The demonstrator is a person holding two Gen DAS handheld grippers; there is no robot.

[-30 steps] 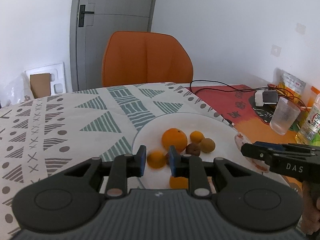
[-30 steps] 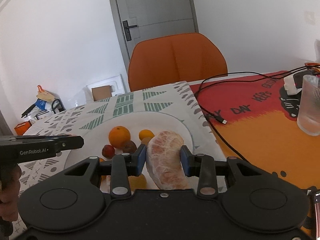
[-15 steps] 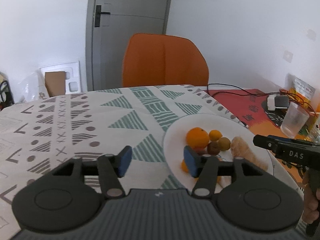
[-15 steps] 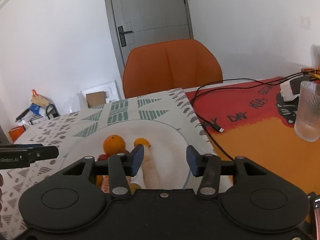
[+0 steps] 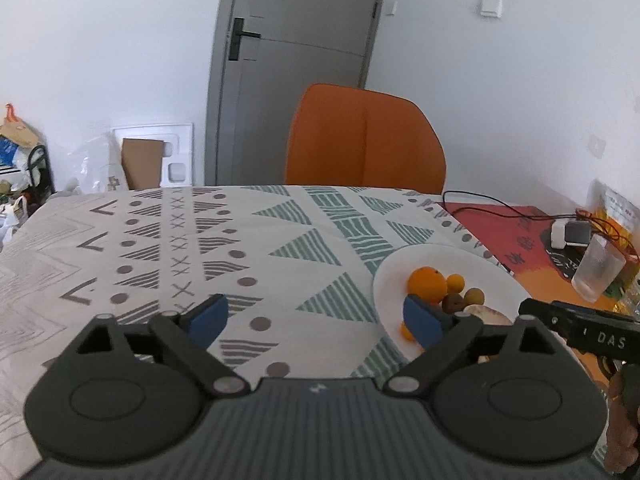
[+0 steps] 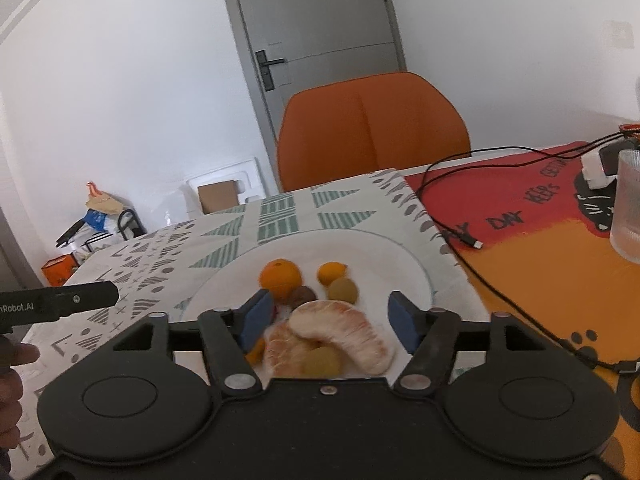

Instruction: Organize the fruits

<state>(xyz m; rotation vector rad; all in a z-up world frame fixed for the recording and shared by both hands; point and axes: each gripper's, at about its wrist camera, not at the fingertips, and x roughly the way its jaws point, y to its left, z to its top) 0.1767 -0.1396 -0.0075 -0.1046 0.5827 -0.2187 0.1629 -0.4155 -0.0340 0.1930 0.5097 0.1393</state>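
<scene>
On the patterned tablecloth (image 5: 280,240) sits a white plate (image 6: 400,264), close to the cloth's right edge, and it holds all the fruit in view. A large orange (image 6: 280,279) lies toward the plate's far left side, with a smaller orange fruit (image 6: 332,273) just to its right. Touching that small one from the near side is a round yellow-brown fruit (image 6: 343,290), and a dark brown fruit (image 6: 303,296) sits between it and the large orange. Nearer the camera, two peeled pomelo segments (image 6: 344,332) lie curved against each other, pale pink with white pith. A yellowish round fruit (image 6: 321,361) rests against their near side, and another small orange fruit (image 6: 256,350) peeks out at the left, partly hidden by a finger.

Over the near half of the plate hangs the right gripper (image 6: 328,316), its jaws opening; the pomelo segments lie between the blue pads (image 6: 256,314) without either pad pressing on them. Off to the plate's left, the left gripper (image 5: 316,316) is above the cloth, its jaws opening wide with only cloth and the plate's edge between them.

Right of the cloth, a red and orange mat (image 6: 532,216) carries a ribbed clear glass (image 6: 628,208) that looks empty, a black cable (image 6: 472,236) and a white charger (image 6: 596,168). Behind the table stands an orange chair (image 6: 372,128).
</scene>
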